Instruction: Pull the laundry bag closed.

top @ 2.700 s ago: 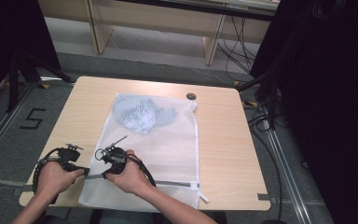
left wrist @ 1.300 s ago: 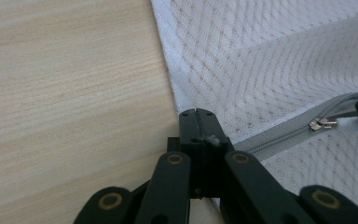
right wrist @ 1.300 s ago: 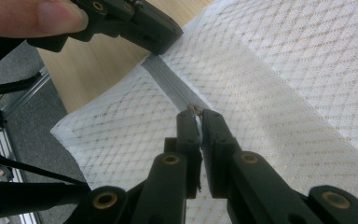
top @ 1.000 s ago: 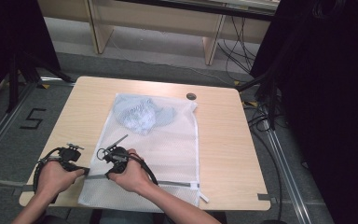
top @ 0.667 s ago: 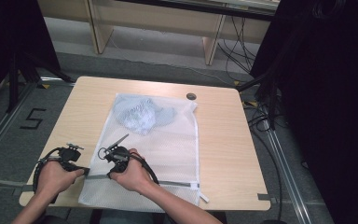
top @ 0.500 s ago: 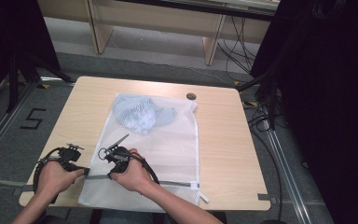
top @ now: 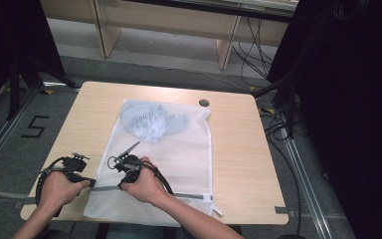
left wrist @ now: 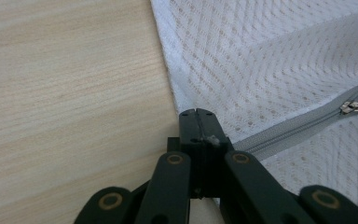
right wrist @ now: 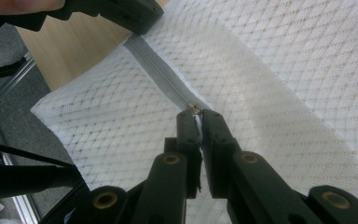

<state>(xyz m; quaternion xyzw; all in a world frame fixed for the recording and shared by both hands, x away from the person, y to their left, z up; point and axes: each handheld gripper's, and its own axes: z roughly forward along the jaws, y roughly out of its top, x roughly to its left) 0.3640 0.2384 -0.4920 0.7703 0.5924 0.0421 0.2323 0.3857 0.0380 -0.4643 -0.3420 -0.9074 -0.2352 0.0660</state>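
Note:
A white mesh laundry bag (top: 179, 159) lies flat on the wooden table (top: 238, 149), with a light blue garment (top: 149, 122) inside at its far end. A grey zipper (top: 189, 195) runs across the near end. My left gripper (top: 92, 183) is shut on the bag's edge (left wrist: 168, 74) where the zipper (left wrist: 289, 130) ends, jaws pressed together. My right gripper (top: 121, 186) points down at the zipper a little to the right, shut on the small metal zipper pull (right wrist: 194, 108). In the right gripper view the left gripper (right wrist: 137, 21) clamps the zipper's end (right wrist: 158, 65) at the top.
A small dark round disc (top: 204, 102) sits on the table beyond the bag's far right corner. Bare wood shows on both sides of the bag. Cables and dark stands crowd the floor at the right, and a "5" (top: 36, 127) is marked on the floor at the left.

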